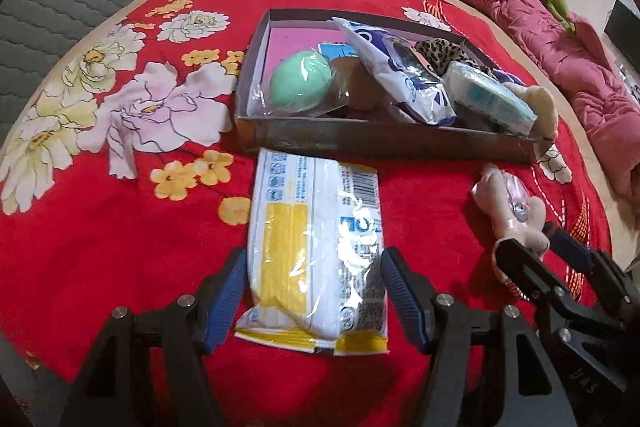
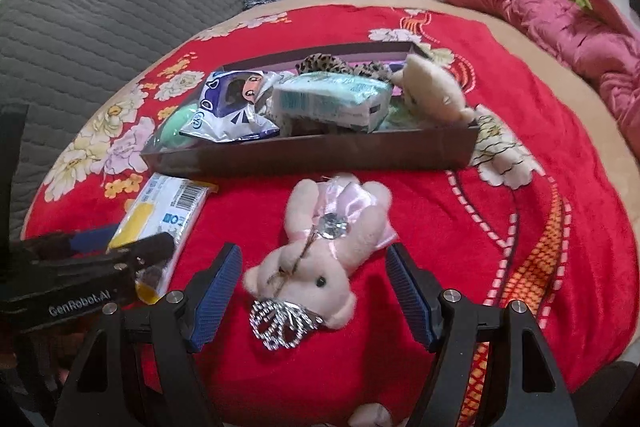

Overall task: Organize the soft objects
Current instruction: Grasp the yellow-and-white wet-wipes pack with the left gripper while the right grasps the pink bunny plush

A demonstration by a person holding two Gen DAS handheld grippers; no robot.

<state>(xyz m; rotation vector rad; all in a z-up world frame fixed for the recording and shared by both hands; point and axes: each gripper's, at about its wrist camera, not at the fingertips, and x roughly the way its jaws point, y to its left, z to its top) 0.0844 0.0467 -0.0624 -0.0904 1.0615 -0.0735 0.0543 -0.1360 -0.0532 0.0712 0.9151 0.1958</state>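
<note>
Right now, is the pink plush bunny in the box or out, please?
Out: the pink plush bunny lies on the red blanket before the box.

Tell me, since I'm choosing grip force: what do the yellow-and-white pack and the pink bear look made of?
The yellow-and-white pack: thin glossy plastic film, judging by its glare and crinkles, probably soft inside. The pink bear: matte plush fabric with fuzzy edges; its tiara looks like shiny metal or plastic.
</note>
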